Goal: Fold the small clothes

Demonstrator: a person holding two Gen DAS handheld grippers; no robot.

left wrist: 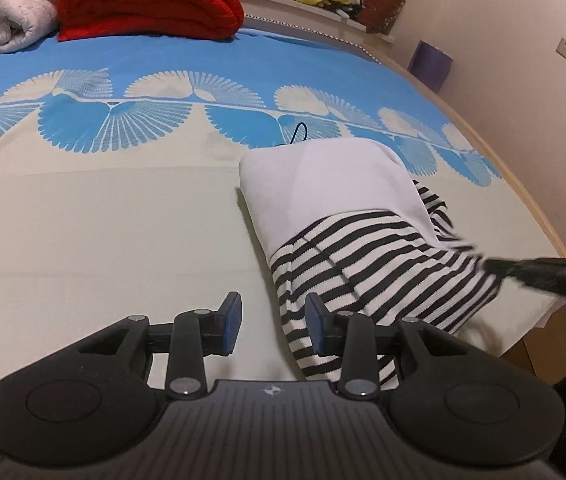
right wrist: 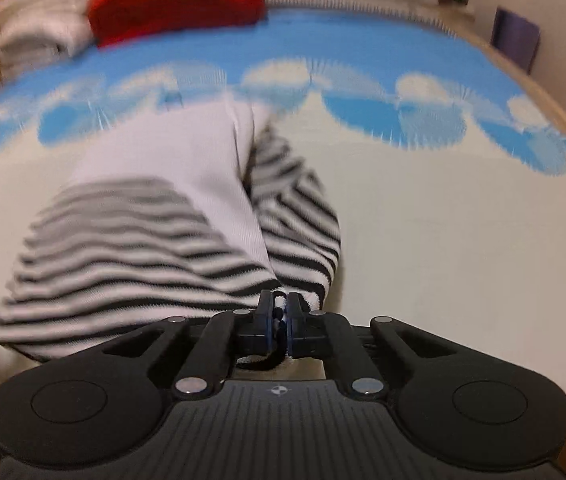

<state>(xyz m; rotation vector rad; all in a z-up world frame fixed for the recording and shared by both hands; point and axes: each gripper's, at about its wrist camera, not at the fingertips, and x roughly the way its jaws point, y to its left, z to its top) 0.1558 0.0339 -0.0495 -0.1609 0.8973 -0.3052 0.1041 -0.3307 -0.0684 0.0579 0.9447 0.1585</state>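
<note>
**Right claw pinches the striped hem while the left waits open**

The bed, spread with a cream and blue fan-print sheet, serves as the folding surface; folded blankets, one red and one white, sit out of the way at 11 o'clock in the left wrist view

The small garment, white on top with black-and-white stripes below, lies bunched at 2 o'clock from the left gripper, partly doubled over itself, so the fold looks under way rather than finished

The right gripper has its jaws closed tight on a striped edge of the garment, probably to carry that edge across; its view is blurred

The left gripper has its jaws spread wide and grips nothing, with the striped hem just beside its right finger, likely poised to pin or take that corner
</note>
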